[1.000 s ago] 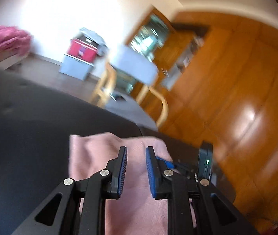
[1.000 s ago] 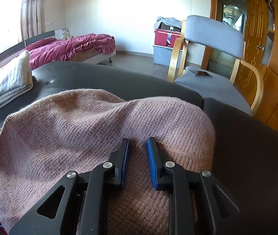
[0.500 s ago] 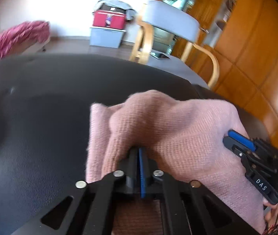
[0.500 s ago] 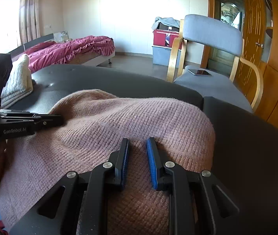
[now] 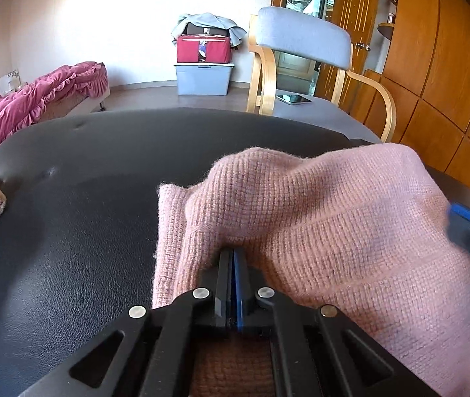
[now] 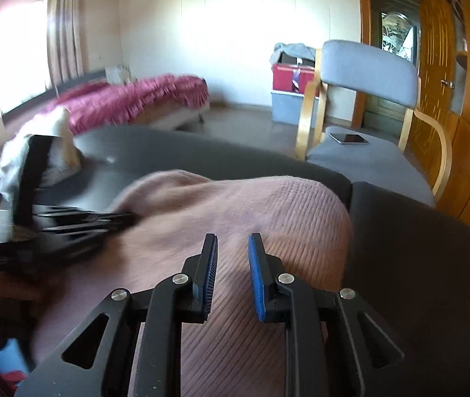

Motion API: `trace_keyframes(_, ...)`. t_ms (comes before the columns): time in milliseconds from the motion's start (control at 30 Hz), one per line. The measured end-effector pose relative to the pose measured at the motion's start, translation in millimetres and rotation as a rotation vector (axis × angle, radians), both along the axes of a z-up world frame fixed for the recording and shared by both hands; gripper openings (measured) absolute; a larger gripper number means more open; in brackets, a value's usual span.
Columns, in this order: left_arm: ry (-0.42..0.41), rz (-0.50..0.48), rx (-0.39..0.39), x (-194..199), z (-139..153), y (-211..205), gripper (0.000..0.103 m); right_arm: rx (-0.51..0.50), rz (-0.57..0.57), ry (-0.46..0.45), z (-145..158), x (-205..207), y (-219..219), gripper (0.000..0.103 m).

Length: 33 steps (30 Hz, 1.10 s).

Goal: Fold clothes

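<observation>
Pink knit sweater [image 5: 334,218] heaped on black couch [image 5: 69,248]; soft, limp (likely stretchy). Left gripper [image 5: 233,264] pinched on raised fold; right gripper [image 6: 233,264] apart above it. Best taken at edges.

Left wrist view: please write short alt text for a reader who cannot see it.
The left gripper is shut on a fold of a pink knit sweater lying on a black leather surface. Behind stand a grey chair and a bed with a magenta cover.
</observation>
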<state>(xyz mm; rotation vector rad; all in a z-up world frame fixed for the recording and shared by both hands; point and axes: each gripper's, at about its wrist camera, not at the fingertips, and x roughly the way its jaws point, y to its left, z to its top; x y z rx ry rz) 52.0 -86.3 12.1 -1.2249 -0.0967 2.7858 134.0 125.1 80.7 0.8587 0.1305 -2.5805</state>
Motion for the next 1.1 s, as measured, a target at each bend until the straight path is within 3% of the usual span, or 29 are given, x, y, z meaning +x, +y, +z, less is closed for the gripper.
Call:
trace_keyframes(233, 0.006, -0.001, 0.009, 0, 0, -1, 0.002, 0.038, 0.007, -0.037, -7, 38, -10, 0.022)
trace_keyframes(433, 0.005, 0.012, 0.022, -4, -1, -3, 0.002, 0.07, -0.013, -0.074, -24, 20, -4, 0.019)
trace_keyframes(500, 0.004, 0.028, 0.035, -10, -1, -4, 0.002, 0.069, -0.04, -0.066, -26, 13, -1, 0.006)
trace_keyframes(533, 0.004, 0.035, 0.042, -13, -2, -5, 0.002, 0.081, -0.052, -0.052, -27, 9, -2, 0.005)
trace_keyframes(733, 0.007, 0.065, 0.03, -33, -3, -3, 0.002, 0.169, -0.102, 0.038, -35, -10, -13, 0.005)
trace_keyframes(867, -0.003, 0.04, 0.045, -37, 1, -4, 0.0, 0.138, -0.097, 0.044, -35, -16, -9, 0.005)
trace_keyframes(1000, 0.037, 0.017, 0.133, -10, 24, -11, 0.005, 0.068, -0.083, 0.024, -33, -19, 3, 0.005)
trace_keyframes(1100, 0.115, -0.054, 0.122, 28, 36, -1, 0.016, 0.028, -0.079, 0.008, -33, -19, 8, 0.006)
